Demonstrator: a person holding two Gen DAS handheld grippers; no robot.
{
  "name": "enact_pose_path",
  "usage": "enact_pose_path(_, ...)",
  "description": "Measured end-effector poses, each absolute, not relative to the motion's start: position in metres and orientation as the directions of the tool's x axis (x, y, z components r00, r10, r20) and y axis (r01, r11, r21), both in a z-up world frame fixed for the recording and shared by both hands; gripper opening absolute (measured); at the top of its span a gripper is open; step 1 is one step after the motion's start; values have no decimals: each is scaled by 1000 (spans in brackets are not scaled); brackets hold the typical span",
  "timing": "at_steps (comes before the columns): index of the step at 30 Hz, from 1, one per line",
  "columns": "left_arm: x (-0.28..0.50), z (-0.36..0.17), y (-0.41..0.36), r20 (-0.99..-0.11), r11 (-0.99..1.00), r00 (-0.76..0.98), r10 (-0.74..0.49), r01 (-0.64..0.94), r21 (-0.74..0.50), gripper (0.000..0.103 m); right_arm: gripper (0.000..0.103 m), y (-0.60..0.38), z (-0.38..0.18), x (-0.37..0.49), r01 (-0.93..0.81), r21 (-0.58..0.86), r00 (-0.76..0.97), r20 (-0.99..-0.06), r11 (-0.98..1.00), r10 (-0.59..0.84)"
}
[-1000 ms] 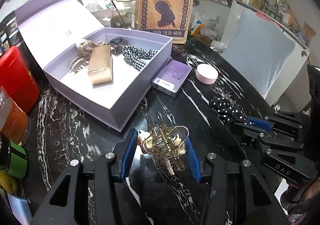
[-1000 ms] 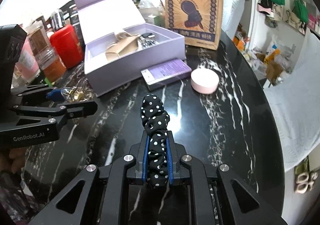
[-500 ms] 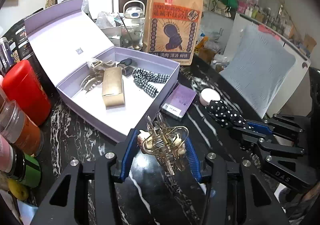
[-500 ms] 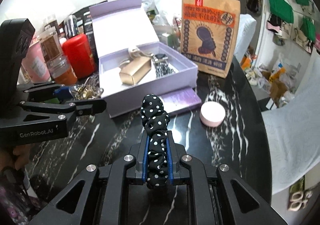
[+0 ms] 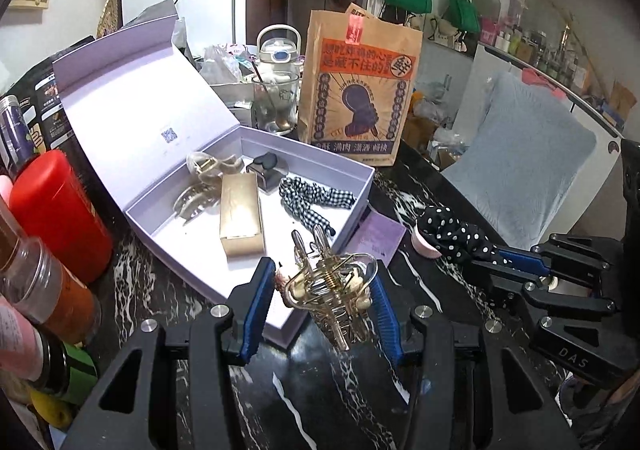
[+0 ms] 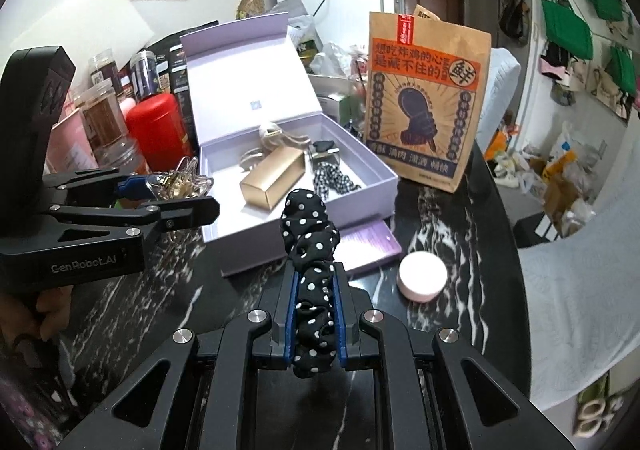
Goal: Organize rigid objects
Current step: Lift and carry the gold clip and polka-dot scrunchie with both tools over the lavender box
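Note:
My left gripper (image 5: 322, 286) is shut on a gold hair claw clip (image 5: 332, 290) and holds it over the near corner of the open lilac box (image 5: 160, 226). It also shows in the right wrist view (image 6: 160, 189), beside the box (image 6: 360, 189). My right gripper (image 6: 314, 290) is shut on a black polka-dot scrunchie (image 6: 310, 238), held above the table in front of the box; the scrunchie also shows in the left wrist view (image 5: 452, 234). The box holds a gold bar-shaped case (image 5: 240, 217), a checked scrunchie (image 5: 312, 197), clear clips and a dark item.
A purple booklet (image 6: 368, 246) and a pink round tin (image 6: 422, 276) lie on the black marble table (image 6: 460, 217) right of the box. A printed paper bag (image 6: 424, 105) stands behind. A red canister (image 5: 56, 209) and jars crowd the left edge.
Both grippers have risen and moved toward the lilac box with their loads. The claw clip now hangs over the box's near corner.

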State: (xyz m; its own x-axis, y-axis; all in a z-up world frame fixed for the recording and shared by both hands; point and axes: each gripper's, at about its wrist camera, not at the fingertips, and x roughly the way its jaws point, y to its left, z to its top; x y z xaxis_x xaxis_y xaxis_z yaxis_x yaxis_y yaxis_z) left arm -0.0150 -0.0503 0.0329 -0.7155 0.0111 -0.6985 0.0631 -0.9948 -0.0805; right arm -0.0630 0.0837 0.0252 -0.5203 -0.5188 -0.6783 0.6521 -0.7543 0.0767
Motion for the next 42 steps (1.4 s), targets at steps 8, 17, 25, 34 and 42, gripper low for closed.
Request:
enact_pose_path(8, -29, 37, -62, -684, -994, -729, 3, 73, -82, 47, 15, 76, 29, -81, 651, 79, -524, -673, -755, -522)
enact_pose_path(17, -46, 39, -77, -671, -993, -742, -7, 86, -85, 47, 15, 64, 33, -96, 659, 89, -517, -668, -747, -535)
enact_pose_path(25, -63, 46, -94, -653, -991, -757, -27, 109, -84, 47, 15, 52, 39, -115, 674, 84, -517, -656, -734, -549)
enact_pose_path(34, -83, 58, -112, -629, -987, -775, -64, 143, -76, 47, 15, 39, 53, -140, 690, 87, -522, -629, -719, -577)
enact_pose_path(42, -103, 58, -121, -616, -979, -776, -139, 203, -35, 47, 15, 22, 43, -162, 673, 81, -533, -637, -736, -557)
